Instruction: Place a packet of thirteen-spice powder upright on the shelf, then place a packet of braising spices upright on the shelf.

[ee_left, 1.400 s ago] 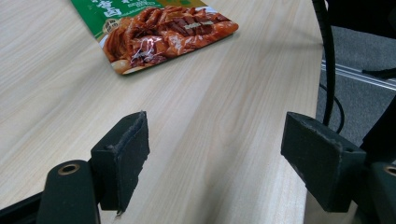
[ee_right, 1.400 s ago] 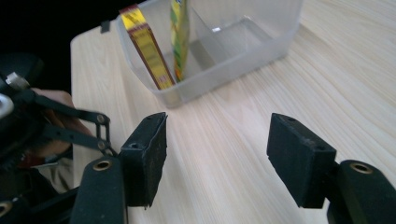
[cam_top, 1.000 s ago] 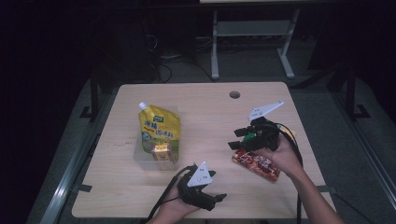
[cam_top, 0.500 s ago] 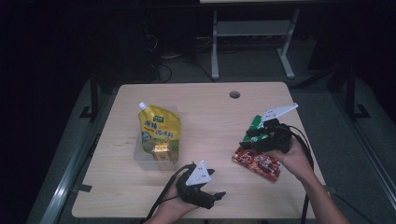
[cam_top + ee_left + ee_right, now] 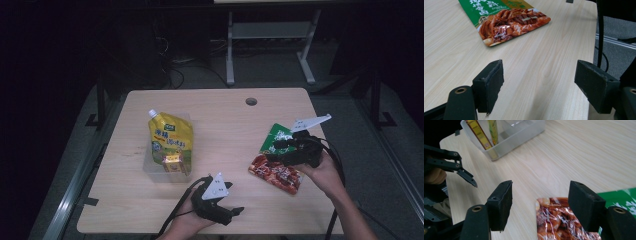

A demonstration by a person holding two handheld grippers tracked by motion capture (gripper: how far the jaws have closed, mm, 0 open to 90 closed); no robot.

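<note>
Packet (image 5: 276,161) (red-and-green foil, flat on the table's (image 5: 225,120) right side) is lying under the right gripper (image 5: 270,148), whose jaws are hanging apart, empty. Left gripper (image 5: 236,211) is idling open, near. Likely light, floppy, slippery; pinching an edge seems best.

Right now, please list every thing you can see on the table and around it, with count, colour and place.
table: one, light wood, centre.
sauce packet: one, red and green, flat on the table's right part, under the right gripper.
clear tub: one, transparent, left part of the table.
yellow spout pouch: one, yellow, lying on the tub.
small yellow box: one, in the tub's near end.
metal stand: one, grey, on the floor behind the table.
left gripper: one, black, near edge, open.
right gripper: one, black, above the packet, open.
</note>
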